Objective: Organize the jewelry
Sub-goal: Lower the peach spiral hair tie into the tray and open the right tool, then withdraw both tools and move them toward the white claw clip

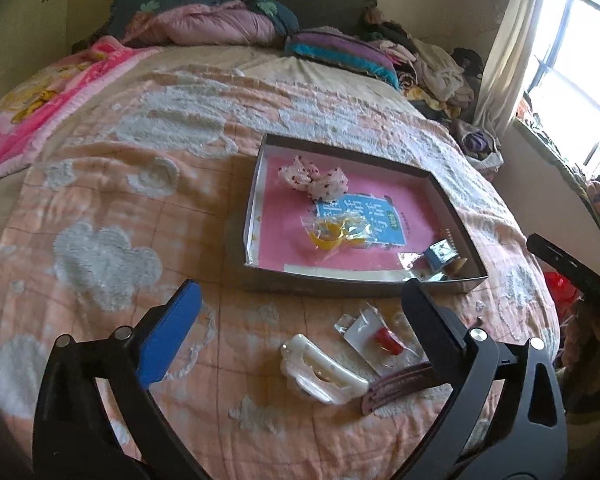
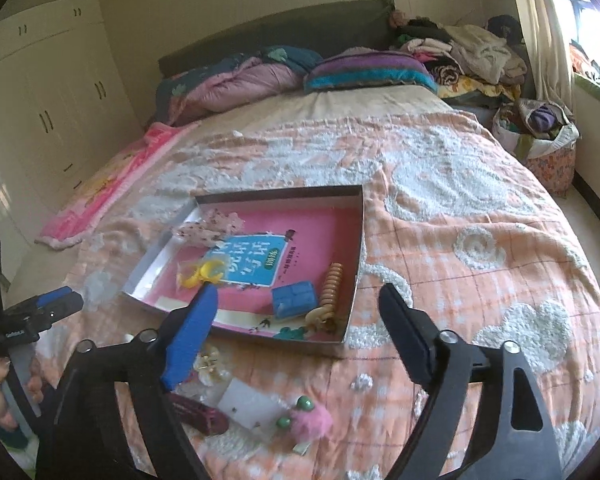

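Note:
A shallow cardboard box (image 1: 356,282) (image 2: 360,236) with a pink lining lies on the bed. It holds a spotted scrunchie (image 1: 314,178), a yellow ring in a bag (image 1: 334,234) (image 2: 202,272), a blue case (image 2: 294,300) (image 1: 440,256) and a tan spiral hair tie (image 2: 332,286). Loose on the blanket in front of it lie a white hair claw (image 1: 322,372), a red earring on a card (image 1: 384,338), a dark maroon clip (image 1: 396,388) (image 2: 198,414) and a pink pompom with green beads (image 2: 310,420). My left gripper (image 1: 300,304) is open above them. My right gripper (image 2: 296,312) is open at the box's near edge.
The bed has an orange and white blanket (image 1: 120,200) with pillows and a quilt (image 2: 256,76) at the head. Clothes are piled at the far right (image 2: 476,52). A wardrobe (image 2: 52,112) stands on the left, a window (image 1: 580,48) on the right.

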